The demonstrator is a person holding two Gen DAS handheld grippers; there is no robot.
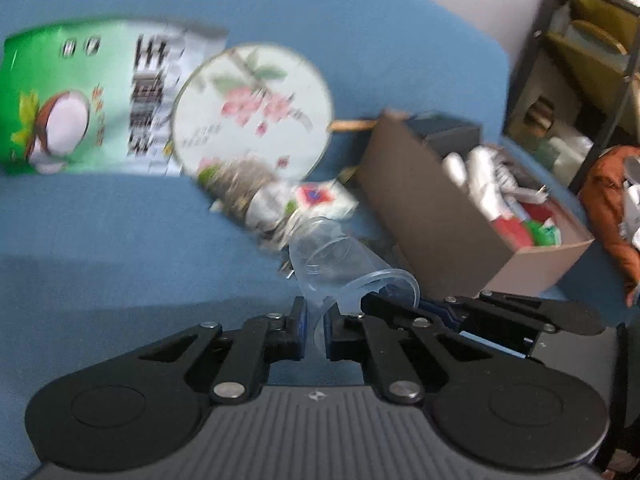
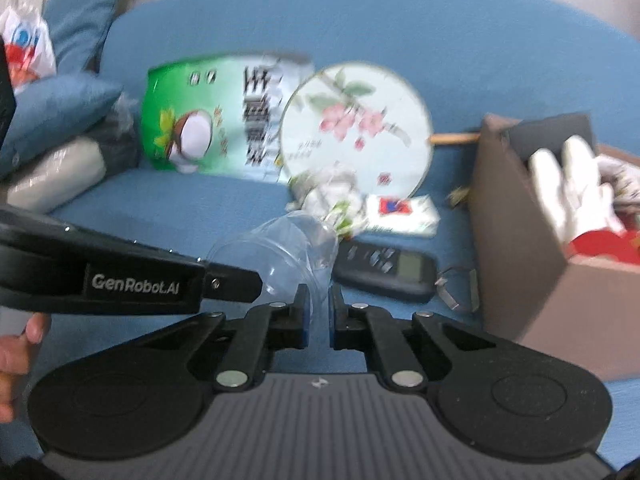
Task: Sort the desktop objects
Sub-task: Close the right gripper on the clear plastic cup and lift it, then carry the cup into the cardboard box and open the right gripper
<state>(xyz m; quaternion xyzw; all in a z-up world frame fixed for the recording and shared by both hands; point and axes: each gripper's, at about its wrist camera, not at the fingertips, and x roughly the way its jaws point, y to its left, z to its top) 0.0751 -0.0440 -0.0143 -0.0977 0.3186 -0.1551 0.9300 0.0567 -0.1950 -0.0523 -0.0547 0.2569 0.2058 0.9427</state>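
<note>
Both grippers pinch one clear plastic cup: the left gripper and the right gripper each have their jaws closed on its rim. The cup seems bound for the cardboard box just beside it, which calls for a coordinated lift. "GenRobot.AI" reads on the left tool. Past the cup leans a floral fan.

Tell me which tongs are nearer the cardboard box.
Right. The right tongs pinch the clear cup beside the cardboard box; the left tongs grip the cup from its far side, away from the box.
</note>
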